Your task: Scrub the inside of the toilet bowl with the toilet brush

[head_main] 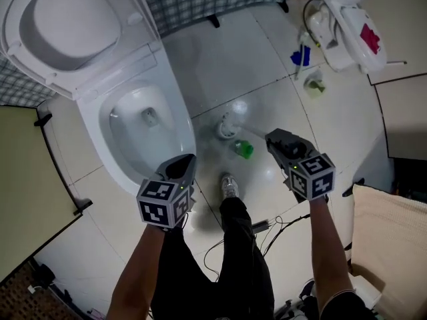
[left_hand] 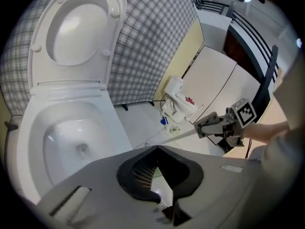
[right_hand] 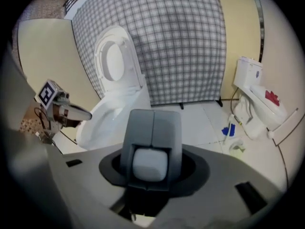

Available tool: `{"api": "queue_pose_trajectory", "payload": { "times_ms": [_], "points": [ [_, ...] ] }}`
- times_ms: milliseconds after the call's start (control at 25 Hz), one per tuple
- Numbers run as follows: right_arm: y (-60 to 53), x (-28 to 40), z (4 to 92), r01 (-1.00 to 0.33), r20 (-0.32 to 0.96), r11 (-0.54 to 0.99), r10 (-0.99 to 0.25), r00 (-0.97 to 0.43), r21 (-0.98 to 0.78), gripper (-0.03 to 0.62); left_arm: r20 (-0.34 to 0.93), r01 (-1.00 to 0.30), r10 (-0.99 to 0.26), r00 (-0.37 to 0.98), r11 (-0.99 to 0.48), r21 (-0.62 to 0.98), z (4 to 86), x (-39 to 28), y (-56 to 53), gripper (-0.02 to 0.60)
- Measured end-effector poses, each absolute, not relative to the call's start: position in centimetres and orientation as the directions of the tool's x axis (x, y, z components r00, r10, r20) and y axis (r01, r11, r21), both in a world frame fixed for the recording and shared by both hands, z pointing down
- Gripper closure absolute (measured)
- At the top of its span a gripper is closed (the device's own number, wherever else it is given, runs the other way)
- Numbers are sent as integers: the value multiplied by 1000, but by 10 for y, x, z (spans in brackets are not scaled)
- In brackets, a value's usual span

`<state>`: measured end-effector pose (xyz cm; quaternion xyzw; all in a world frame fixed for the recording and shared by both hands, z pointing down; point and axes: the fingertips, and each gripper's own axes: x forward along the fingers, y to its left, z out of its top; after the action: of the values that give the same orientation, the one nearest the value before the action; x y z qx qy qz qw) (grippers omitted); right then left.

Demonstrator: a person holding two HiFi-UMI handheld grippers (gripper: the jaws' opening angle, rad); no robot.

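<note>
Two forearms reach down over the tiled floor point(head_main: 267, 65), each carrying a marker-cubed tool, with a dark trouser leg and a pale shoe point(head_main: 229, 187) between them. The right gripper point(head_main: 275, 139) is clamped on the white handle end of the toilet brush point(head_main: 231, 126), whose rounded butt fills the space between the jaws in the right gripper view. The pale shaft runs from there to a bristled head that shows against the floor tiles just beside the toilet's right outer wall, outside the bowl. A small green object point(head_main: 243, 150) lies on the floor near the brush head. The left gripper point(head_main: 185, 161) sits at the near edge of the toilet bowl point(head_main: 103, 122); its jaws appear drawn together with nothing between them, though its own view shows them poorly.

The seat and lid point(head_main: 67, 25) are raised against a checked cloth backdrop, so the bowl is open to the brush. Inside it there is only a small pool of water at the drain point(head_main: 150, 117); no bristles are on its white walls. Judged from this, the brush is in hand and close to the rim, but the scrubbing itself is not yet under way: the head has to go over the rim and work round the inside. A second white fixture point(head_main: 347, 25) stands at the floor's far right corner.
</note>
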<state>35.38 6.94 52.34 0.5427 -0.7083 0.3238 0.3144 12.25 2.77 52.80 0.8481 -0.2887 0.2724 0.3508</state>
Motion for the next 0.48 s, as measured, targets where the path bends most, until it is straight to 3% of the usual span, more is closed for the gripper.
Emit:
{"api": "queue_pose_trajectory", "payload": {
  "times_ms": [480],
  "points": [
    [48, 341, 678, -937, 909, 347, -382, -170, -29, 411, 693, -703, -288, 661, -562, 437, 566, 139, 41, 572]
  ]
}}
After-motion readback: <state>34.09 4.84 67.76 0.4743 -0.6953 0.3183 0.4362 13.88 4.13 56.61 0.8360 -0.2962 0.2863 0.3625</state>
